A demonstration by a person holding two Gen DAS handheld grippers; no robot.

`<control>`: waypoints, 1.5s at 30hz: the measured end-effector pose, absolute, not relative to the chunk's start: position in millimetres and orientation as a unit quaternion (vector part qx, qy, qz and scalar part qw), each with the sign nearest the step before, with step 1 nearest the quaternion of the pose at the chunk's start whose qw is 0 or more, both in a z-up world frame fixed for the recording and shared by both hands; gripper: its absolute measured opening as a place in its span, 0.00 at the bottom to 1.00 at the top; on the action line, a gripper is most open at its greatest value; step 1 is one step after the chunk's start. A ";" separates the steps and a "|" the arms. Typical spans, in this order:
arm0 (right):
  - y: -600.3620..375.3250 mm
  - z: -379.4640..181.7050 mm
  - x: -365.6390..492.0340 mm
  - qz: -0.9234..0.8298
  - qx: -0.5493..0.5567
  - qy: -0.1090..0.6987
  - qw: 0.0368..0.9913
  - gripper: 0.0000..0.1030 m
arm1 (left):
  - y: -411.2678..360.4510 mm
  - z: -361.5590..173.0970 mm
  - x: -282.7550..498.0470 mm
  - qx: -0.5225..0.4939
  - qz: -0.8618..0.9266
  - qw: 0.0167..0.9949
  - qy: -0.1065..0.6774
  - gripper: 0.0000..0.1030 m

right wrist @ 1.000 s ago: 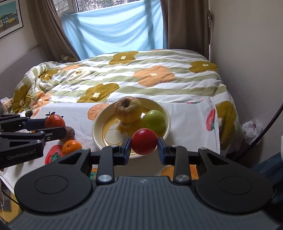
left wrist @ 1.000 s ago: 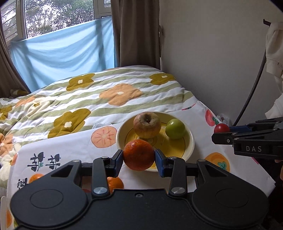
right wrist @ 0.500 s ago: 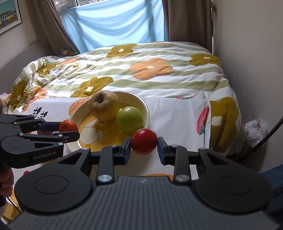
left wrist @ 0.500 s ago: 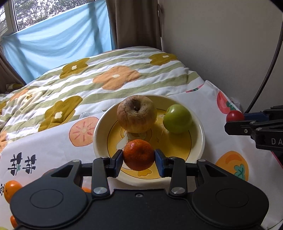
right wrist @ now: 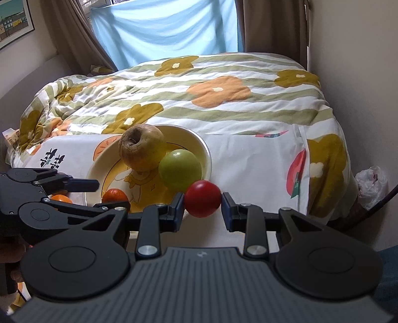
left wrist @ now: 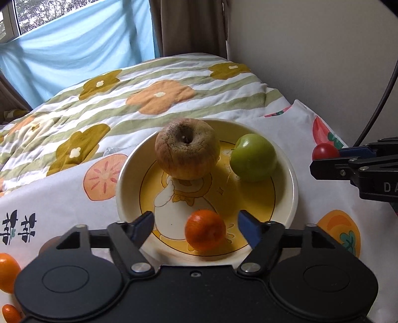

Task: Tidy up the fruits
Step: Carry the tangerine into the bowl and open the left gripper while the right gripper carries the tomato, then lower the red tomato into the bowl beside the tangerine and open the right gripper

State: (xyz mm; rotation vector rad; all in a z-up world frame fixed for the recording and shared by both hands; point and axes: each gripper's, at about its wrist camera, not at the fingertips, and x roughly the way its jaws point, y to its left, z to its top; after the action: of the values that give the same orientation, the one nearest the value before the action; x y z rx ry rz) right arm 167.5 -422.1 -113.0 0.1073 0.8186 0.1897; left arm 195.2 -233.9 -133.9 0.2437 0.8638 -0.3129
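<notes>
You get soft daylight from the window (left wrist: 24,22), filtered by the blue cloth (right wrist: 169,29). Mild shadows under the fruit in the plate (left wrist: 291,179). Fisheye bends the edges, corners go dark. Slight blur, no glare.

Both cams ride on my grippers and look forward along the fingers, tilted down at the bed. My left one sits really close over the cream plate with the yellow cartoon centre (left wrist: 286,174), facing the blue cloth over the window (left wrist: 74,54), and catches my right gripper (left wrist: 325,161) poking in from the right edge. My right one hangs slightly further back and off to the plate's right side, so the same plate (right wrist: 199,144) lands left of centre, with my left gripper (right wrist: 99,195) at the left edge. Shared: plate, flowered striped quilt (right wrist: 211,99), window cloth.
</notes>
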 end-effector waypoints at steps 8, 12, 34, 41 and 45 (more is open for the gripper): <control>-416.7 -112.9 173.3 0.104 0.045 0.399 0.910 0.45 | -213.2 -118.2 174.7 0.101 -0.143 0.896 0.409 0.81; -408.0 -114.6 177.8 0.112 0.042 0.403 0.907 0.45 | -201.6 -114.1 164.8 0.102 -0.129 0.898 0.408 0.81; -359.4 -133.2 180.9 0.144 0.023 0.401 0.905 0.93 | -161.3 -110.4 134.8 0.058 -0.072 0.912 0.400 0.81; -375.2 -124.3 166.4 0.110 0.041 0.378 0.918 1.00 | -163.5 -102.4 122.7 0.060 -0.068 0.917 0.389 0.82; -379.0 -118.9 158.4 0.100 0.041 0.376 0.920 1.00 | -165.1 -95.4 115.0 0.061 -0.063 0.921 0.380 0.92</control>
State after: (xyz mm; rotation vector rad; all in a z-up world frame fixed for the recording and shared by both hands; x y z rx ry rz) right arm 158.4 -379.0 -118.9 0.0853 0.7733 0.2063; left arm 115.0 -165.1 -95.4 0.1260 0.7800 -0.1284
